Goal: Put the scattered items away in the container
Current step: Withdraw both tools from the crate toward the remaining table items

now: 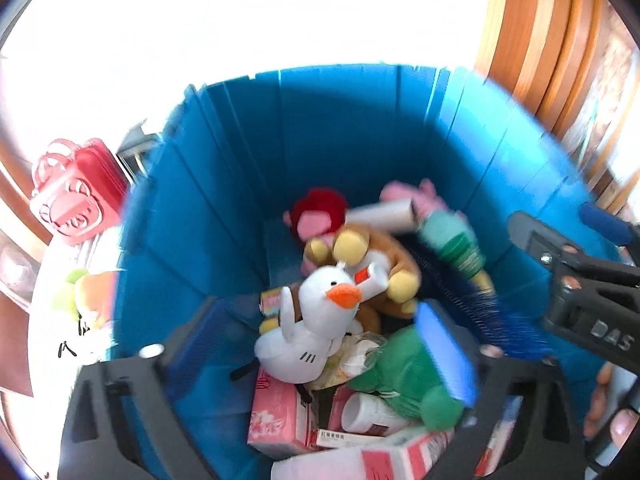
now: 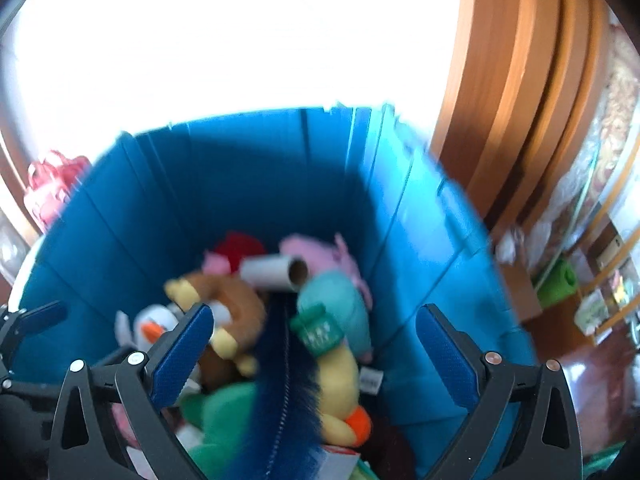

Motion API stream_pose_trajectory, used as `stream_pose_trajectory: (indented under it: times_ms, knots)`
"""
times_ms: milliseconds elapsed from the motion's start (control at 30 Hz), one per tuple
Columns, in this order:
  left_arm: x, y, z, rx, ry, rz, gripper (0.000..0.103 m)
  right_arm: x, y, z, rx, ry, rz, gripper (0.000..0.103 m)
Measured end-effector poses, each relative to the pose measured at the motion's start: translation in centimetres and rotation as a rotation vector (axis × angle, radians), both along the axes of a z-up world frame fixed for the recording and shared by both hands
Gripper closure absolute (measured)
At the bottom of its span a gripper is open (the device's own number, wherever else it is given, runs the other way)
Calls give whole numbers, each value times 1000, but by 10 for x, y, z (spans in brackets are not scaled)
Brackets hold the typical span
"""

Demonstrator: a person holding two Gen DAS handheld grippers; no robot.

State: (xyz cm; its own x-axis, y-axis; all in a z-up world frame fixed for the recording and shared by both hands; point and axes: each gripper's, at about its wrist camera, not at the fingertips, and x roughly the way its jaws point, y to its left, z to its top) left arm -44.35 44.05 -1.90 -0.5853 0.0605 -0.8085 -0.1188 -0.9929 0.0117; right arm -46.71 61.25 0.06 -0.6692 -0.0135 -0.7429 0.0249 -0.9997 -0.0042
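Observation:
The blue folding container (image 1: 224,184) fills both views; it also shows in the right wrist view (image 2: 160,208). Inside lie a white duck plush (image 1: 316,320), a brown plush (image 1: 384,256), a cardboard tube (image 1: 384,214), a green plush (image 1: 404,368), pink boxes (image 1: 276,412) and a dark blue bristle brush (image 2: 280,380). My left gripper (image 1: 320,344) is open above the pile with nothing between its fingers. My right gripper (image 2: 316,344) is open over the brush and a yellow plush (image 2: 340,380), holding nothing. The right gripper's body (image 1: 580,292) shows at the right edge of the left wrist view.
A red plastic basket (image 1: 76,196) and an orange and green plush (image 1: 88,300) lie on the white surface left of the container. Wooden furniture (image 2: 520,100) stands to the right, with cluttered shelves (image 2: 600,280) beyond.

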Motion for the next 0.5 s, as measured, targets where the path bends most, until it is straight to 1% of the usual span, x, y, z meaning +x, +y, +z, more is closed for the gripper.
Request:
stream_pose_trajectory:
  times_ms: [100,200,233,367,500]
  knots:
    - [26,-6,22,0,50,-18,0,19,-9,18,-18,33,41,0]
    - [52,-24,42,10,90,1,0,41,-24,36,6,71,70,0]
    - [62,-32,48,14,109,9,0,47,-29,42,1,85,74,0]
    - [99,-71,69,31,171,49,0,81,-53,65,-38,137,106,0]
    - [137,-126,80,4,234,92,0,123,-92,85,-75,219,137,0]
